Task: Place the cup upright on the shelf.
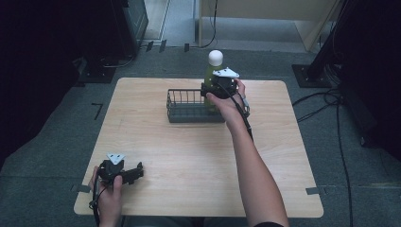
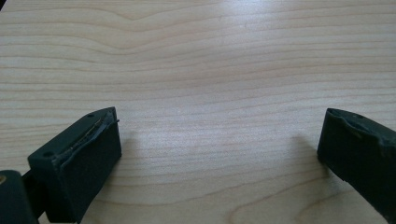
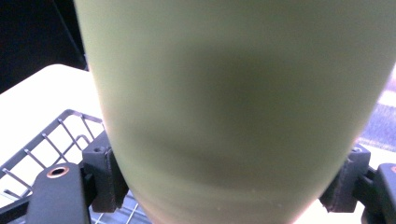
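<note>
Green bottle (image 3: 233, 107) clamped, white cap (image 1: 215, 57) overhead

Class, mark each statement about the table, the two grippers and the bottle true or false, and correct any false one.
1. The right gripper is shut on the green bottle. True.
2. The left gripper holds a bottle. False: its jaws stand open over bare table.
3. The bottle has a white cap. True.
4. The wire basket sits at the table's near edge. False: it sits toward the far side.
5. The bottle lies flat on the table. False: it is upright at the basket.
</note>
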Motion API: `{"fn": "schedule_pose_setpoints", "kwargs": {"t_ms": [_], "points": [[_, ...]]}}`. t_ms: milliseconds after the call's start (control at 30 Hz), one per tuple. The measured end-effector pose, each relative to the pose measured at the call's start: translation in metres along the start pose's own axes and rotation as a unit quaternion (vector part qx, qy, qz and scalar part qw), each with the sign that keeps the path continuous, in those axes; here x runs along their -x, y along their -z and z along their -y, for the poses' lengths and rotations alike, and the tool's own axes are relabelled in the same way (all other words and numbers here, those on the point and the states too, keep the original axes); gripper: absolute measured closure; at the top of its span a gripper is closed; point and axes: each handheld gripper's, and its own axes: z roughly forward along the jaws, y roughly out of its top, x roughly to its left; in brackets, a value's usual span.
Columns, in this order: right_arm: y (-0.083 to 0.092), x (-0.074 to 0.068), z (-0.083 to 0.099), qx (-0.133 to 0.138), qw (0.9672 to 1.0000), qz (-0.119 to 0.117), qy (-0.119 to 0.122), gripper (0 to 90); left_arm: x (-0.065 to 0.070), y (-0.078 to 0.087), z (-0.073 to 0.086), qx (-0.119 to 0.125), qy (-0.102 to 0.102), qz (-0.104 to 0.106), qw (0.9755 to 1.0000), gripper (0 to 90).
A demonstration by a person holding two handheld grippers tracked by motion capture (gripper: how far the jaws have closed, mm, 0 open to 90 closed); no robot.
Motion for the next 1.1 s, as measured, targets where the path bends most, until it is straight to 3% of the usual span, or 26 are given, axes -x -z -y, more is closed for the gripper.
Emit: {"fn": "schedule_pose_setpoints", "kwargs": {"t_ms": [100, 300, 567, 1100], "points": [[-0.004, 0.004, 0.002, -0.008, 0.9998, -0.004, -0.017, 20.1, 0.0, 0.0, 0.0, 0.0, 0.0, 0.0, 1.0, 0.0], [-0.005, 0.005, 0.003, -0.004, 0.9998, -0.015, -0.012, 19.7, 0.0, 0.0, 0.0, 0.0, 0.0, 0.0, 1.0, 0.0], [-0.011, 0.007, 0.005, 0.001, 0.9987, -0.026, -0.043, 16.7, 0.0, 0.0, 0.0, 0.0, 0.0, 0.0, 1.0, 0.0], [-0.008, 0.013, 0.004, -0.001, 0.998, -0.038, -0.05, 10.5, 0.0, 0.0, 0.0, 0.0, 0.0, 0.0, 1.0, 0.0]]}}
